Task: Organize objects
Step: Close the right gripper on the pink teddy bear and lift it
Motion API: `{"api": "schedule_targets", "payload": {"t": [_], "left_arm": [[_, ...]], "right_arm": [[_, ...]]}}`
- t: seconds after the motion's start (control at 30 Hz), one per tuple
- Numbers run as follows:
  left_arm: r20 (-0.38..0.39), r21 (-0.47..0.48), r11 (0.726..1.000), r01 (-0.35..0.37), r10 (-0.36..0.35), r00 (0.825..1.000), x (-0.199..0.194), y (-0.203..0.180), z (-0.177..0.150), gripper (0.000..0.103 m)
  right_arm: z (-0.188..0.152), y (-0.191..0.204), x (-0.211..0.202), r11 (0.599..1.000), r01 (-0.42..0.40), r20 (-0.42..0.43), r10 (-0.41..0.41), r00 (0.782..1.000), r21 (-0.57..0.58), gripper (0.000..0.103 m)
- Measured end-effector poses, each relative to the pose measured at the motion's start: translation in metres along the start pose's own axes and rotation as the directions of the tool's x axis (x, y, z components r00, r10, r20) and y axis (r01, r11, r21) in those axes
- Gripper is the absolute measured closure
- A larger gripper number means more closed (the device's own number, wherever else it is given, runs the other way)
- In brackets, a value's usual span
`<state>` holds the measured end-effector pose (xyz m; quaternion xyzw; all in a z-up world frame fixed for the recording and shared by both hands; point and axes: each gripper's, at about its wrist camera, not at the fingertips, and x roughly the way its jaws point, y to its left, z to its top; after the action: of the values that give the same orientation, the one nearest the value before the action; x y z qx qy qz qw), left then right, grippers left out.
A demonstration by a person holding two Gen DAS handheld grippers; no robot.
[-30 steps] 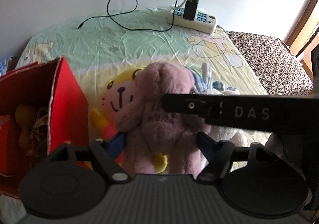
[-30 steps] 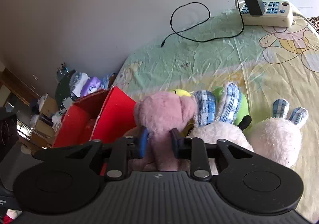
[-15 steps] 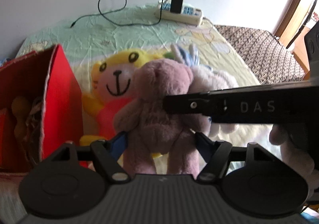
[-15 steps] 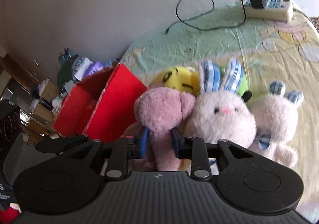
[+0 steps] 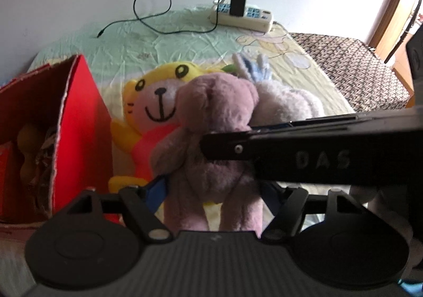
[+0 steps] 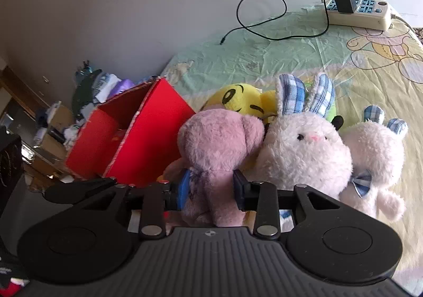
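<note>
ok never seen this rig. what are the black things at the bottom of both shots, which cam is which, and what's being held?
There is no robot arm: a person holds a two-finger gripper in each hand, each with a fisheye camera looking along its fingers. The black shapes at the bottom are the grippers' own bodies.

In the right wrist view, the right gripper is shut on the pink teddy bear. In the left wrist view, the left gripper is open around the same bear's legs, and the black bar marked DAS is the right gripper seen from the side.

On the cartoon-print bedsheet lie a yellow tiger plush, two white bunnies, an open red box and a power strip.
</note>
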<state>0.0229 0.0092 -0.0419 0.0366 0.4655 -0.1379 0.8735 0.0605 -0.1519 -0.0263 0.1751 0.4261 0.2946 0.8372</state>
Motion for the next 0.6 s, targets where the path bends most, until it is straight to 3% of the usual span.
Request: {"api": "schedule_targets", "payload": {"t": [0.37,0.43,0.6], "left_arm": [[0.089,0.043,0.998,0.048,-0.052,0.995,-0.051,-0.018,-0.014,0.034],[0.103,0.045,0.995,0.089,-0.093,0.99,-0.059,-0.016,-0.013,0.044],[0.119,0.075,0.996,0.052,-0.061,0.991,-0.064,-0.008,-0.01,0.043]], "right_arm": [[-0.01,0.018,-0.043,0.998,-0.067,0.057,0.067,0.996,-0.003,0.076],[-0.01,0.024,-0.045,0.994,-0.105,0.064,0.104,0.992,0.005,0.082],[-0.008,0.05,-0.041,0.997,-0.055,0.106,0.06,0.992,-0.051,0.082]]}}
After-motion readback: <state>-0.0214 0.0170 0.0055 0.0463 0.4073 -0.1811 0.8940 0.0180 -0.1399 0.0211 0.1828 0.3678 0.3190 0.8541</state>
